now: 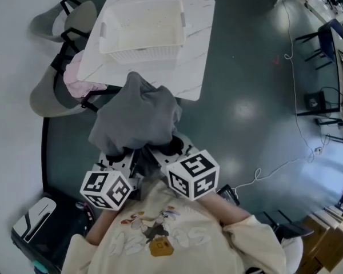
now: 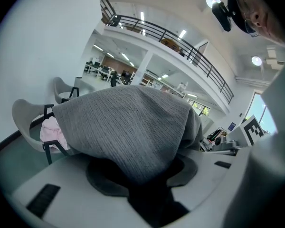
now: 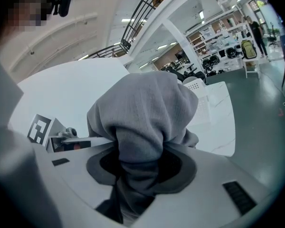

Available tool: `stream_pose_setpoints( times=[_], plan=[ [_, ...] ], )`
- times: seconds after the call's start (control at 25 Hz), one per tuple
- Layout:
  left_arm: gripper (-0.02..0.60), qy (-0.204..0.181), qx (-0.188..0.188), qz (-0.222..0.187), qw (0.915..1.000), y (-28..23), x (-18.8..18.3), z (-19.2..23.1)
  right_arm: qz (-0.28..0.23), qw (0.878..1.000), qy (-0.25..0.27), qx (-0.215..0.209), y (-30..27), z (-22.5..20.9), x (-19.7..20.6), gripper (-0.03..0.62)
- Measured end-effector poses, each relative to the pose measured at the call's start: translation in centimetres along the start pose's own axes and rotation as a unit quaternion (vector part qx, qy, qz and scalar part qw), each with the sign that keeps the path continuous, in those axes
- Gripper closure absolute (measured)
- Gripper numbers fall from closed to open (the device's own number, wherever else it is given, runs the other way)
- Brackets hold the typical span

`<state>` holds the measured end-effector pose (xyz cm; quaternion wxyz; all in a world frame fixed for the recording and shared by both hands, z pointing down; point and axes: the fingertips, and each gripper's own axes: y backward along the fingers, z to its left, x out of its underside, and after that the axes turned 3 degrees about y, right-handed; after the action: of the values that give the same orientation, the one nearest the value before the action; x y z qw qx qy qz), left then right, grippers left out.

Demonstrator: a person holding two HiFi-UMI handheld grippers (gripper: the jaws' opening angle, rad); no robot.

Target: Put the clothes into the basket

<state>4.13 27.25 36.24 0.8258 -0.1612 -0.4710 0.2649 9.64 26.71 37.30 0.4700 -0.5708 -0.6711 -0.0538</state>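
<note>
Your left tongs [image 2: 147, 184] and right tongs [image 3: 135, 175] both clamp the grey garment [image 1: 138, 116], holding it bunched in the air at the tabletop [image 1: 188, 79] near edge so it can clear the basket [image 1: 140, 53] wall beyond

Head camera is looking steeply down from above the table [image 1: 197, 39]. Both gripper cameras are facing along their jaws at close range, sharing the grey garment [image 3: 147, 113].

Cream sweatshirt [image 1: 180, 213] w/ cartoon print [image 1: 154, 228], b&w marker cubes [image 1: 193, 174].
</note>
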Motion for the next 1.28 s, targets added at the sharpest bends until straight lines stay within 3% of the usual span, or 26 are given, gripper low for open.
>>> stream_pose_setpoints(
  times=[0.24, 0.84, 1.28],
  plan=[
    [0.411, -0.008, 0.012, 0.012, 0.9998, -2.4, -4.0, 2.8, -0.009, 1.0, -0.017, 0.017, -4.0, -0.4, -3.1, 0.434],
    [0.411, -0.06, 0.085, 0.008, 0.9945, -5.3, -17.0, 8.5, -0.069, 0.996, -0.005, 0.058, -13.1, 2.0, -13.6, 0.434],
    [0.411, -0.078, 0.092, -0.005, 0.9927, -7.6, -20.9, 6.4, -0.09, 0.994, 0.004, 0.057, -12.6, 0.4, -18.2, 0.434]
  ],
)
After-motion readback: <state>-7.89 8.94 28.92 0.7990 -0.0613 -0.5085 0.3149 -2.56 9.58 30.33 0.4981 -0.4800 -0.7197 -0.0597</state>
